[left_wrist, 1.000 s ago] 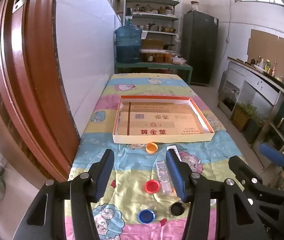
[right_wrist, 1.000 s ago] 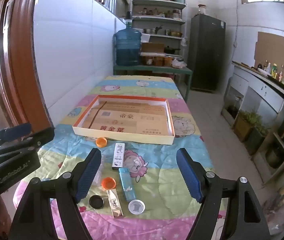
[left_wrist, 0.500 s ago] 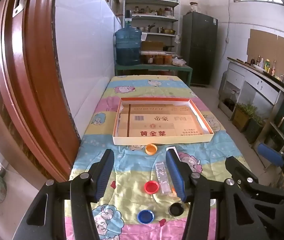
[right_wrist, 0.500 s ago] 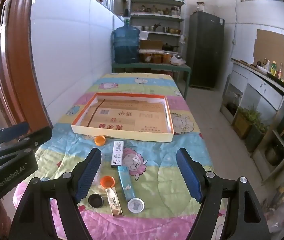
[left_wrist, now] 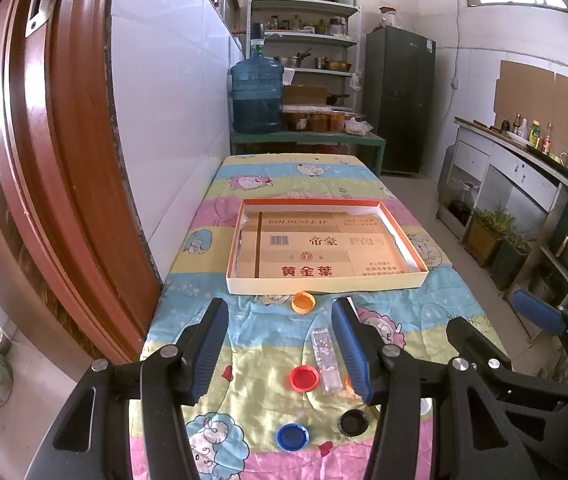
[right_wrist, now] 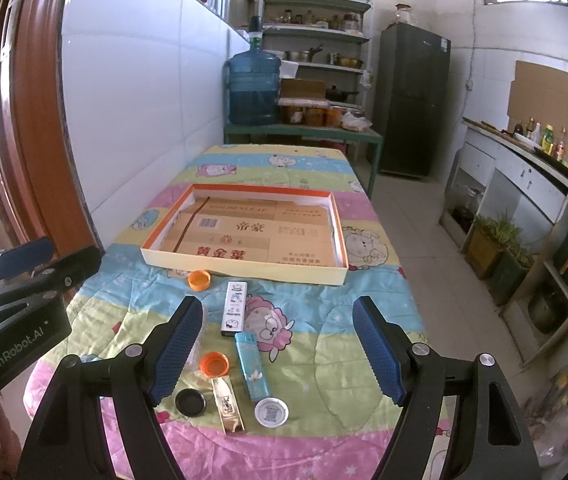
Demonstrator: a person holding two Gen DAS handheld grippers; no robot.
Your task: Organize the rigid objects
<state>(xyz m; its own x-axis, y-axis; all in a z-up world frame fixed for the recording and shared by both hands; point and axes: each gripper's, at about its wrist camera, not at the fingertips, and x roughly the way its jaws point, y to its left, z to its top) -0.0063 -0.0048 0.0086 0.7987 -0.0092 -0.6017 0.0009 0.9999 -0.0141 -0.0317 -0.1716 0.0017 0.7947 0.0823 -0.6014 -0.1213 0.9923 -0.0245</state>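
Both grippers, left (left_wrist: 280,348) and right (right_wrist: 280,350), hover with fingers wide apart, holding nothing. The lighters (right_wrist: 234,309) and caps (right_wrist: 214,364) lie low in the frame, below the empty box (right_wrist: 244,268). Better lower straight over one lighter, fingers across its narrow sides

Left wrist view: raised above table's near end, facing its length toward the shallow box (left_wrist: 325,250). Right wrist view: same heading, offset rightward. Shared: box (right_wrist: 246,234), orange cap (left_wrist: 303,303) (right_wrist: 199,280), far shelving.
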